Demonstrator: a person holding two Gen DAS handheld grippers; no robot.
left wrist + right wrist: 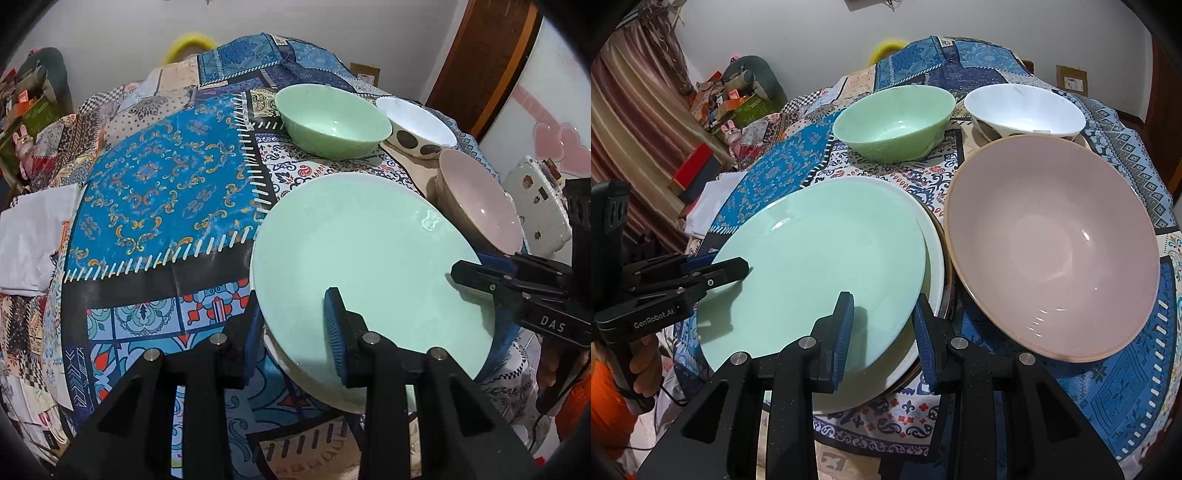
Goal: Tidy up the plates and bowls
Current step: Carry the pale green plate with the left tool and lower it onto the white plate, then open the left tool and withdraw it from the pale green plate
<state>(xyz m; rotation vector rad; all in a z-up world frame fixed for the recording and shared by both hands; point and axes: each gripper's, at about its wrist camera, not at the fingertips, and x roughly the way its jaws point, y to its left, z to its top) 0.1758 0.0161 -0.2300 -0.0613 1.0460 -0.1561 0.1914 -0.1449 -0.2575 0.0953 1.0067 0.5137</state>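
A pale green plate [369,266] [820,266] is gripped by its rim from two sides. My left gripper [295,332] is shut on its near-left edge, one pad above and one below. My right gripper [882,332] is shut on the opposite edge in the same way. Each shows in the other's view: the right gripper [480,277], the left gripper [720,269]. The green plate lies just over a white plate [932,236] that rests on a brown-rimmed plate [947,266]; I cannot tell whether they touch. Behind stand a green bowl [332,122] [894,122], a white dotted bowl [417,125] [1023,110] and a pink bowl [480,206] [1052,243].
The round table wears a patchwork blue cloth [159,184] [1126,369]. White folded paper [33,236] lies at its left edge. A person's hand [642,365] and orange sleeve hold the left gripper. Boxes and toys [720,103] clutter the back left by a curtain.
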